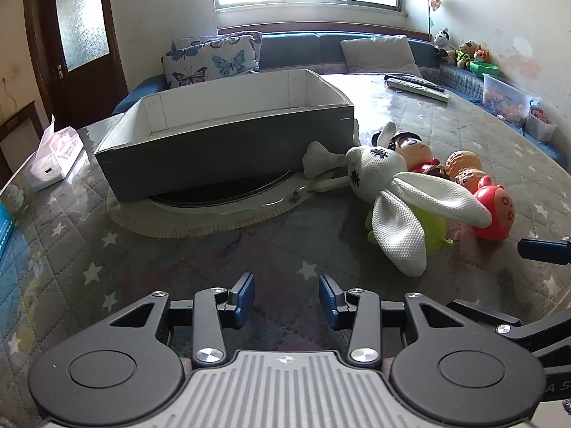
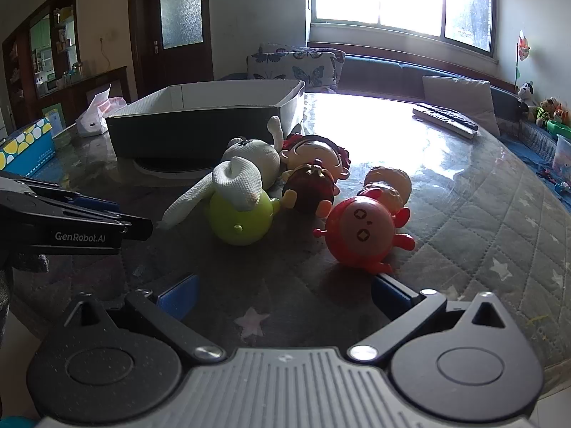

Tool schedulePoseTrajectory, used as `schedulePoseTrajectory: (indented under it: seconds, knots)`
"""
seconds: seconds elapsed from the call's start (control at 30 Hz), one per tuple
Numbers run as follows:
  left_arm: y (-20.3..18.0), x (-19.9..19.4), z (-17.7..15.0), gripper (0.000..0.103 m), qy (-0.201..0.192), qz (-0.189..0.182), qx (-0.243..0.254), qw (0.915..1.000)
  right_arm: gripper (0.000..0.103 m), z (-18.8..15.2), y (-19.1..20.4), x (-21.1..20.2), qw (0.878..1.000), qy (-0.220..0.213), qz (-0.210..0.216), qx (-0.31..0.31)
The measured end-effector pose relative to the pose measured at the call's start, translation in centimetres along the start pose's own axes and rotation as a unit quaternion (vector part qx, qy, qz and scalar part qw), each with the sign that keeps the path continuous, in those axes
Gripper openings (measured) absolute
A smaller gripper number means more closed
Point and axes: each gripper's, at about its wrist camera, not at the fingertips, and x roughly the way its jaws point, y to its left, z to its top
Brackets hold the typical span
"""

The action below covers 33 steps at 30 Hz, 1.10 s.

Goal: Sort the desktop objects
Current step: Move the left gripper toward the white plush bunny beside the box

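Observation:
A heap of toys lies on the quilted table: a white plush rabbit (image 1: pixel 385 185) (image 2: pixel 246 171), a green toy (image 1: pixel 428 230) (image 2: pixel 239 217) under its ear, a red round toy (image 1: pixel 494 210) (image 2: pixel 360 232), an orange toy (image 1: pixel 464 164) (image 2: pixel 389 178), a brown toy (image 2: pixel 310 187) and a dark-haired doll (image 1: pixel 414 148) (image 2: pixel 314 155). Left of them stands a grey box (image 1: pixel 228 149) (image 2: pixel 200 132), white inside. My left gripper (image 1: pixel 287 296) is open and holds nothing, short of the heap. My right gripper (image 2: pixel 285 294) is open wide, its right finger just before the red toy.
The box rests on a round turntable (image 1: pixel 214 210). A tissue pack (image 1: pixel 53 157) (image 2: pixel 94 117) and a blue dotted carton (image 2: pixel 25 146) lie at the left. Remote controls (image 1: pixel 417 85) (image 2: pixel 446 117) lie at the far right. Plastic bins (image 1: pixel 506 96) line the right wall.

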Motion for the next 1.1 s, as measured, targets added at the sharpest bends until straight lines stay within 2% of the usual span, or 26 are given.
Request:
schedulePoseTrajectory:
  seconds: [1.1]
  knots:
    - [1.0, 1.1, 1.3, 0.042, 0.01, -0.002, -0.015, 0.9998, 0.103, 1.4, 0.3, 0.7, 1.0, -0.002, 0.01, -0.004]
